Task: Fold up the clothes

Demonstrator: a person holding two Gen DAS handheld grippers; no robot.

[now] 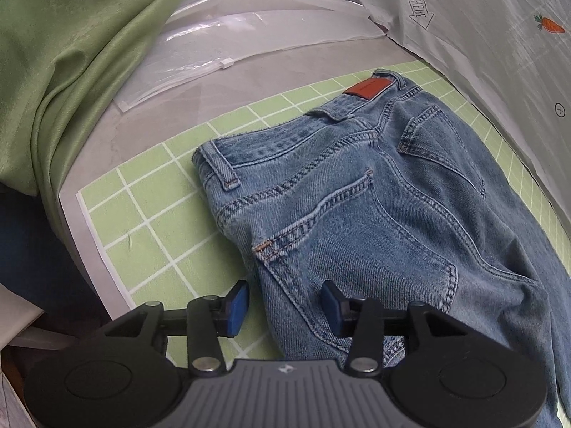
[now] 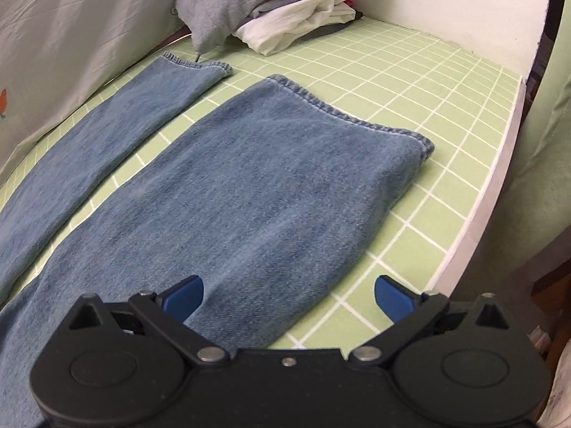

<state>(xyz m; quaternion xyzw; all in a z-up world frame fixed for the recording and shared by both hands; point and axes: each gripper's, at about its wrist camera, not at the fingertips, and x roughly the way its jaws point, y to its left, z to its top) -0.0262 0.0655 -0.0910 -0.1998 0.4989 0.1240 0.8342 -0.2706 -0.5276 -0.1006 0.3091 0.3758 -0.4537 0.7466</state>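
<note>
I hold my left gripper [image 1: 284,301] low over the seat of the jeans [image 1: 374,207]; its blue pads [image 1: 238,303] stand apart, one off the denim's side edge over the green grid mat [image 1: 142,214], the other over the cloth, with the edge of the jeans lying between them but not pinched. The jeans lie back side up on the mat, waistband towards the far edge, the red-brown patch [image 1: 371,89] near the far right of the waistband, and both back pockets showing. Beyond the mat's far edge a clear plastic bag [image 1: 221,50] lies on the grey worktop [image 1: 107,135]; a green cloth [image 1: 71,71] hangs at the left, and a pale sheet with a carrot print [image 1: 499,53] rises along the right side.

My right gripper [image 2: 289,294] hovers over the near trouser leg [image 2: 267,196]; its pads are spread wide, one over the denim and the other over bare mat beside the leg's edge, gripping nothing. The two legs lie flat and apart, a strip of mat between them; the far leg [image 2: 117,135] runs along the pale sheet, both hems pointing to the far end. A pile of clothes [image 2: 278,10] sits at the mat's far corner against the white wall [image 2: 464,7].
</note>
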